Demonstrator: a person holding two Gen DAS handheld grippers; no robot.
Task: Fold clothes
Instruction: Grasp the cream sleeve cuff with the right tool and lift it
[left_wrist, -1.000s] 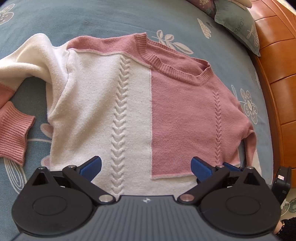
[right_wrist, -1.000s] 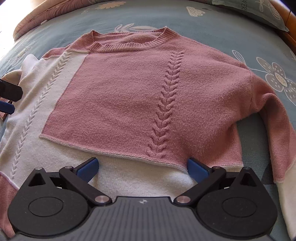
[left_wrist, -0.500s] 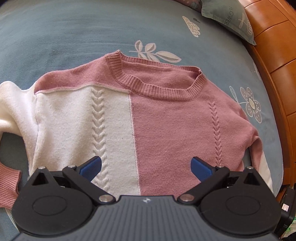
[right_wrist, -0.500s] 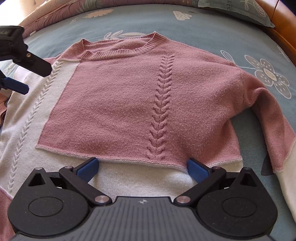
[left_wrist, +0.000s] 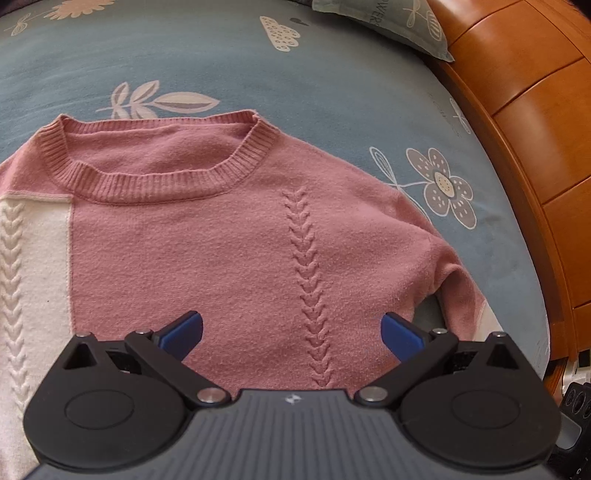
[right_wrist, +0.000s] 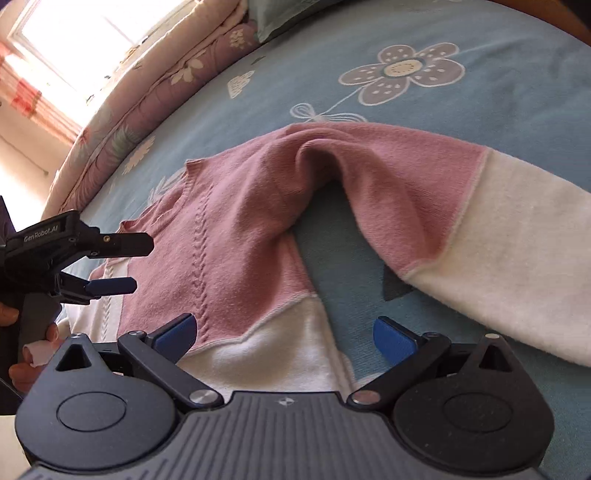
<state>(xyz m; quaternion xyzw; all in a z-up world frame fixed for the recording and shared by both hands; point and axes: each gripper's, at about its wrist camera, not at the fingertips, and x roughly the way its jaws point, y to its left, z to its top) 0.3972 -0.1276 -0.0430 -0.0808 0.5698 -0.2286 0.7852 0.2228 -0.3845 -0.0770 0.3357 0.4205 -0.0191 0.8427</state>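
One sweater (left_wrist: 229, 236), pink and white, flat on the bed (left_wrist: 258, 66), one sleeve (right_wrist: 461, 221) stretched out right. Left gripper (left_wrist: 291, 334) over pink front, jaws wide, empty. Right gripper (right_wrist: 282, 334) over hem corner, jaws wide, empty. One pillow (left_wrist: 399, 26) far right

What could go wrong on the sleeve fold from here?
1. The pink-and-white sleeve is humped at the shoulder, not flat; folding it over as it lies would likely trap a crease.
2. The right gripper is open over both the sweater hem and bare bedsheet; closing here might pinch the sheet too.
3. The left gripper hovers open, so nothing pins the body if the sleeve is pulled.
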